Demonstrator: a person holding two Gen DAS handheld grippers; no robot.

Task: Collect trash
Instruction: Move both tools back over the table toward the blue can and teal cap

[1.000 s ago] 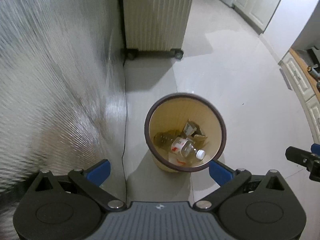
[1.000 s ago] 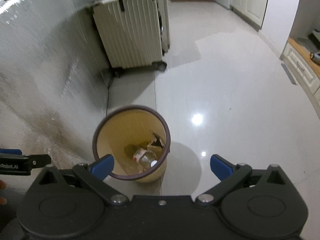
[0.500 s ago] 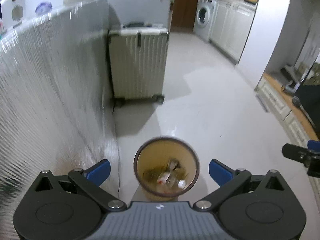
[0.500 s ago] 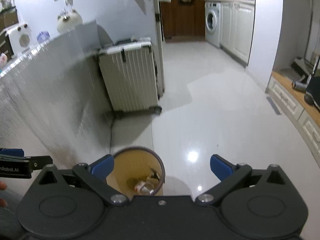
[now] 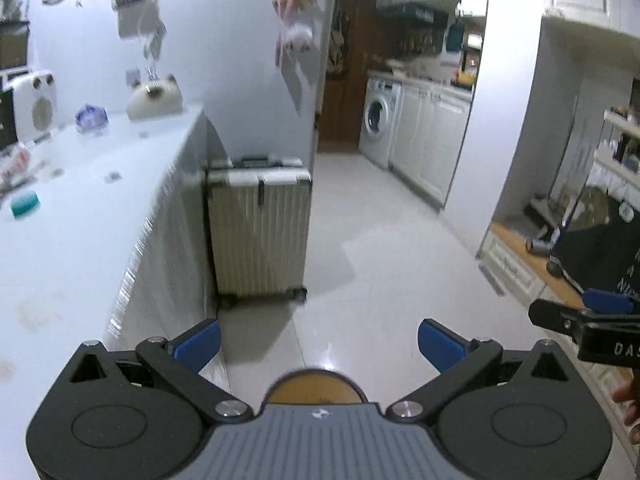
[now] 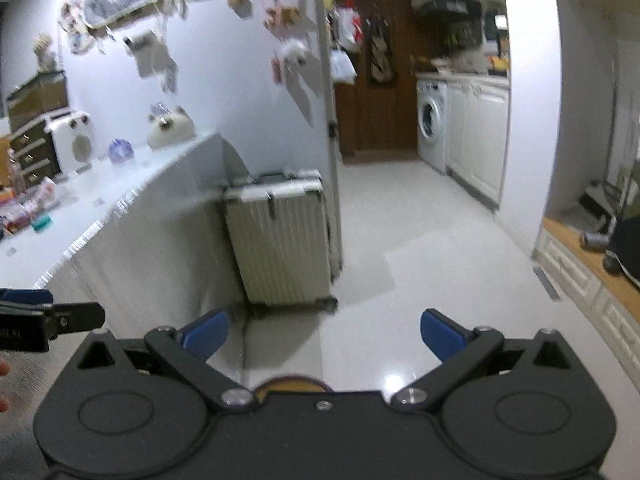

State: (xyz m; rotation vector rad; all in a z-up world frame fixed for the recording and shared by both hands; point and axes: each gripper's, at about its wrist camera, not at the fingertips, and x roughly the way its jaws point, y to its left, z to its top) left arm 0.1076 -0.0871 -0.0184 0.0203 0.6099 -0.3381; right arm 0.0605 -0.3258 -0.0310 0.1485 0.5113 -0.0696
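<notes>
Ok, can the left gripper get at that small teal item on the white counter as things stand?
Probably yes. The left gripper is open and empty, and the small teal item lies on bare white counter with nothing in front. But it sits far off to the left, so a swing is needed.

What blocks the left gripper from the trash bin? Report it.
Nothing visible does. The left gripper is open and empty, and the trash bin sits just below it, its rim peeking over the gripper's body; only bare floor lies ahead.

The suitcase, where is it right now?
In the left wrist view the suitcase stands upright on the floor, left of centre, against the end of the white counter, ahead of the open left tool.
</notes>
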